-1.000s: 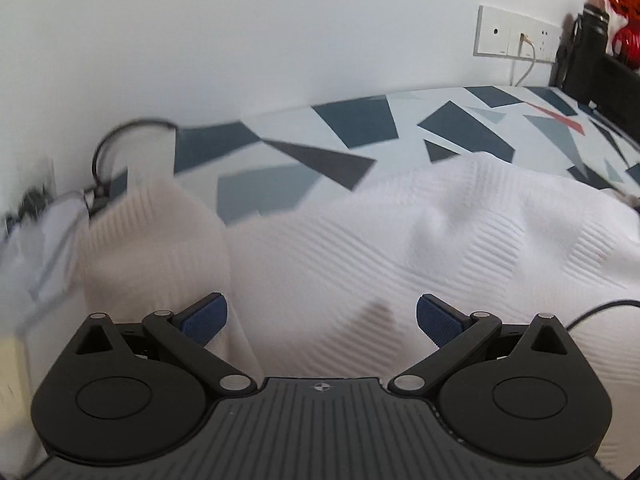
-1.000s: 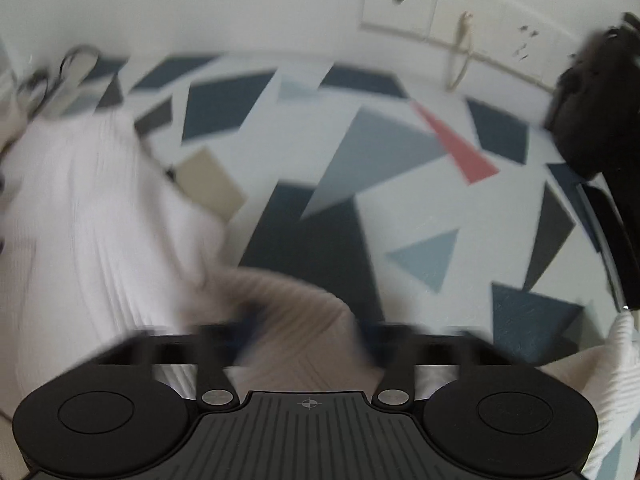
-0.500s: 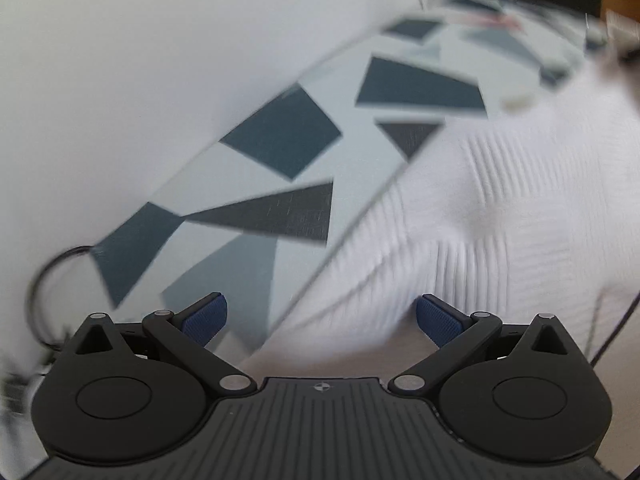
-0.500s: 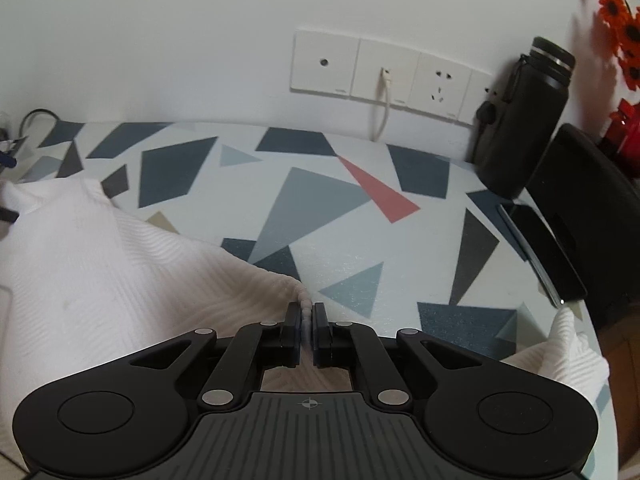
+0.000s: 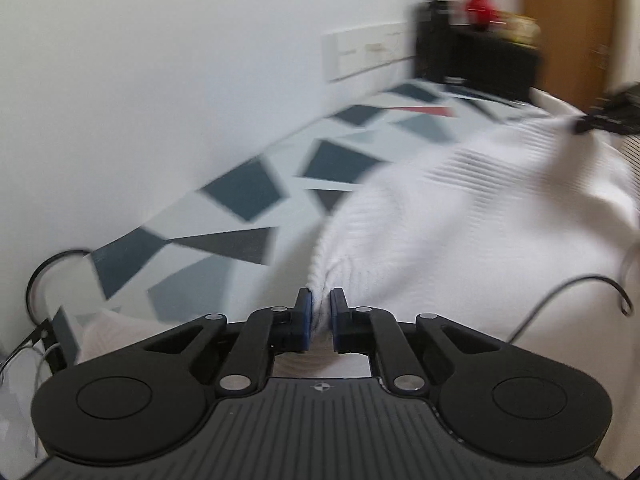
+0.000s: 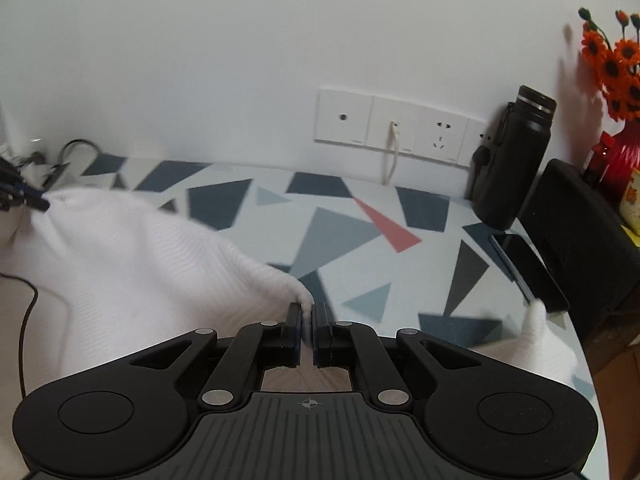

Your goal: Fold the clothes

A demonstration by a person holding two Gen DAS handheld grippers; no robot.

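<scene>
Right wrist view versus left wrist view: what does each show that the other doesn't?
Only the right wrist view shows the phone lying flat, the orange flowers, and the right hand-held gripper pinching the white knit garment's edge close up.

Only the left wrist view shows the left hand-held gripper closed on a bunched fold of the garment, and a thin black cable across the cloth.

Both show the garment, the geometric-print tabletop, the wall sockets and a dark bottle, blurred in the left view.
</scene>
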